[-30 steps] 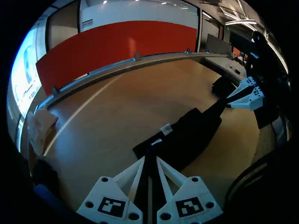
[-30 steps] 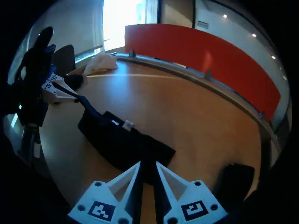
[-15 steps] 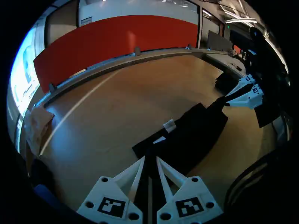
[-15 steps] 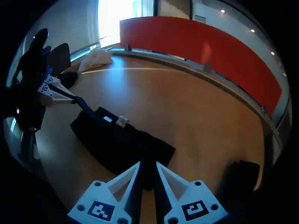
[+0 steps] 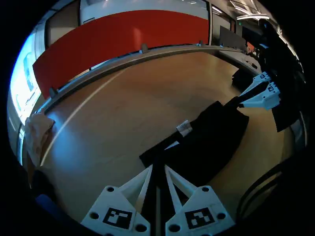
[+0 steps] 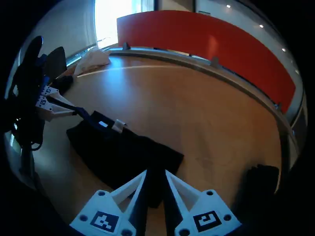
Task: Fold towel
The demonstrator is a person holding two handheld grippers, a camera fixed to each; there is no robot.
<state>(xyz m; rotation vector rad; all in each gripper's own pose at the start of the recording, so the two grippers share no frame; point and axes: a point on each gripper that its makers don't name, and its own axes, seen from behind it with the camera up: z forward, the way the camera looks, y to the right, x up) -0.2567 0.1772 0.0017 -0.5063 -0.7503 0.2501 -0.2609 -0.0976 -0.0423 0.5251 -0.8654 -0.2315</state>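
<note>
While the dark towel (image 5: 204,137) is lying stretched across the table (image 5: 118,110) as a long band between the two tools, the left tool (image 5: 158,169) is pinching one end of it, fingers closed nearly together with the cloth running between them. The right tool (image 6: 155,173) is gripping the opposite end the same way, fingers drawn in tight on the fabric. The towel's middle is resting on the wood straight ahead of each tool, its ends rising slightly into the fingers. To fold well from here, I am judging that both tools should be travelling together at one height and pace, holding the edge taut so nothing is sagging or twisting, and laying the carried edge squarely onto the opposite one before letting go; a slack grip is risking a slipped corner. Counting outward, I am finding one towel, one white tag (image 5: 183,127) on it just ahead of the left tool, two tools, one table, one pale crumpled cloth (image 5: 37,131) far off to the left tool's left, one dark bundle (image 6: 262,177) to the right tool's right, and one red panel (image 5: 118,35) beyond the table's far edge.
</note>
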